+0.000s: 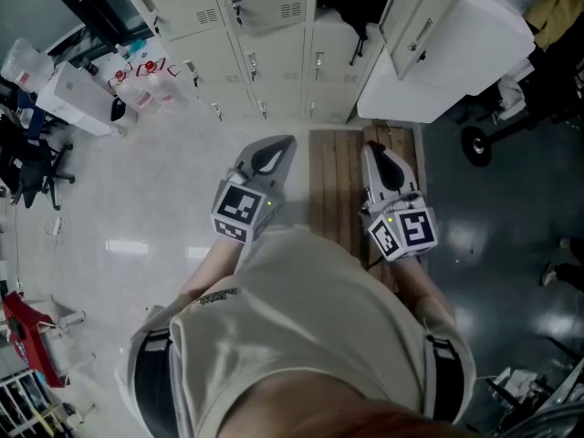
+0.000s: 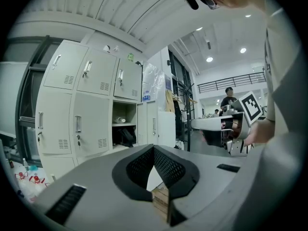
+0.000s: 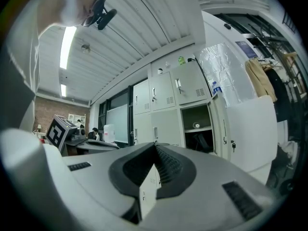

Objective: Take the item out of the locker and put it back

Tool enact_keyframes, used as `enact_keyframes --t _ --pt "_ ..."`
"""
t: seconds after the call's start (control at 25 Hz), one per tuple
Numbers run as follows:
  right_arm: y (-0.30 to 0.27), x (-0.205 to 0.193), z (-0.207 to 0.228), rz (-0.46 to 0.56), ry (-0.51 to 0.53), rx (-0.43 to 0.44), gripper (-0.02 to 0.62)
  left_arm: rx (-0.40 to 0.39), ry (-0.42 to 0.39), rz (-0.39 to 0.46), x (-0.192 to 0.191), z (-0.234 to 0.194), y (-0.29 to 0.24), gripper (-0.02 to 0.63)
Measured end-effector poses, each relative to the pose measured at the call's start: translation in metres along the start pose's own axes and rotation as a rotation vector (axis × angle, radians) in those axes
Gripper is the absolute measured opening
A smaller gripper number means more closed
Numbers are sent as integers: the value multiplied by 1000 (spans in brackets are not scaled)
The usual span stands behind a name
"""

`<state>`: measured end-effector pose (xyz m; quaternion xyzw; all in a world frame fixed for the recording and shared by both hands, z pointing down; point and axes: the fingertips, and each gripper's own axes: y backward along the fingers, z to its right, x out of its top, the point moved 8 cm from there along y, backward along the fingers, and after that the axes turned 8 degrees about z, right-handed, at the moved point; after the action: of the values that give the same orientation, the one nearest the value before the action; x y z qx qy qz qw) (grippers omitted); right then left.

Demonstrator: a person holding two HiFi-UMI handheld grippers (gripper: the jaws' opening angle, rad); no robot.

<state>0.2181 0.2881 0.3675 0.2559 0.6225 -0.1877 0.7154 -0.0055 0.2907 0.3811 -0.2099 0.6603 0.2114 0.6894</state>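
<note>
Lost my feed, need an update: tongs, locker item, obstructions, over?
Left tongs shut, empty. Right tongs shut, empty. Dark item in open locker, under its shelf, untouched. Locker door swung open; wooden slats on floor ahead.

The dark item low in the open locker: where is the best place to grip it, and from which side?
Likely the front upper edge of the dark item, coming level through the open front of the locker. A shelf sits above it, walls close both sides, and the door is swung aside to the right.
</note>
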Motion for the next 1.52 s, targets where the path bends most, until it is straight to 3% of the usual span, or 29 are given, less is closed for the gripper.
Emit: enact_keyframes --t 0.24,0.52,0.64,1.0,1.52 --pt "-32 -9 10 -5 5 12 3 0 9 -2 -10 -27 -19 12" --pt "-93 -17 28 -3 63 -30 3 -29 13 4 -16 -84 -61 12" --pt "-125 -22 36 -3 54 -42 3 -40 -11 16 -12 -115 -86 12" --pt "-201 -30 64 -28 26 -111 3 -95 14 -19 -12 -185 -146 12" --pt "-314 -26 100 -2 83 -207 3 -202 -1 60 8 -279 -236 12"
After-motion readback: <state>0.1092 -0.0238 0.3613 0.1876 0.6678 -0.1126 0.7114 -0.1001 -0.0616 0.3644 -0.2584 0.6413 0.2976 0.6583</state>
